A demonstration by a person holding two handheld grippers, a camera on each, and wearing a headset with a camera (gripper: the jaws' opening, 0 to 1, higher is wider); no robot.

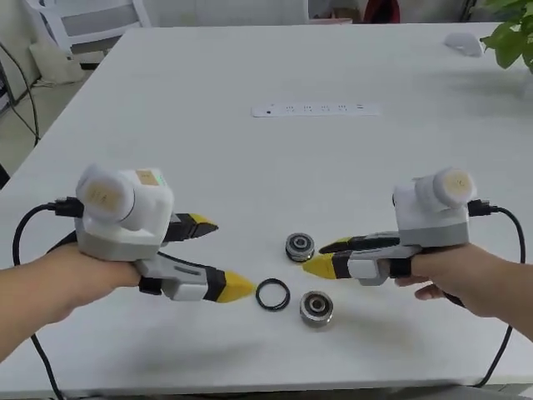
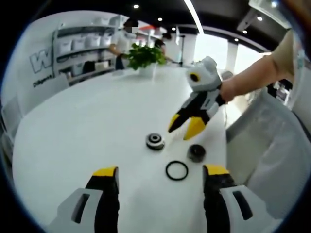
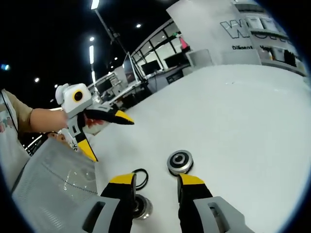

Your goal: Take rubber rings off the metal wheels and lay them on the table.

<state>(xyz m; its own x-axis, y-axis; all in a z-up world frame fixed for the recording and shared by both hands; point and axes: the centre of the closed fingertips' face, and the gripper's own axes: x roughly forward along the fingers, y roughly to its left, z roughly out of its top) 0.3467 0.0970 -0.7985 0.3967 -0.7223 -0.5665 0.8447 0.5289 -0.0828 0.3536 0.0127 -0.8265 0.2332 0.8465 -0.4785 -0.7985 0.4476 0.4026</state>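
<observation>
- Currently, two metal wheels lie on the white table (image 1: 208, 92): a far wheel (image 1: 300, 247) and a near wheel (image 1: 316, 307), set apart from each other.
- One loose rubber ring (image 1: 272, 294) lies flat on the table, just beside the near wheel on its left, apart from both wheels.
- Each wheel shows a dark outer band; whether it is rubber cannot be told.
- One power strip (image 1: 316, 109) lies well back on the table, and one leafy plant (image 1: 512, 37) stands at the far right edge.
- In the right gripper view, that gripper's own jaw covers part of the near wheel and part of the ring.
- The left gripper (image 1: 225, 256) is spread wide and holds nothing; its nearer jaw tip sits just left of the ring.
- The right gripper (image 1: 321, 257) is parted by a narrow gap and holds nothing; its tips sit between the two wheels, close to the far wheel.
- Both grippers are held nearly level, jaws pointing toward each other.
</observation>
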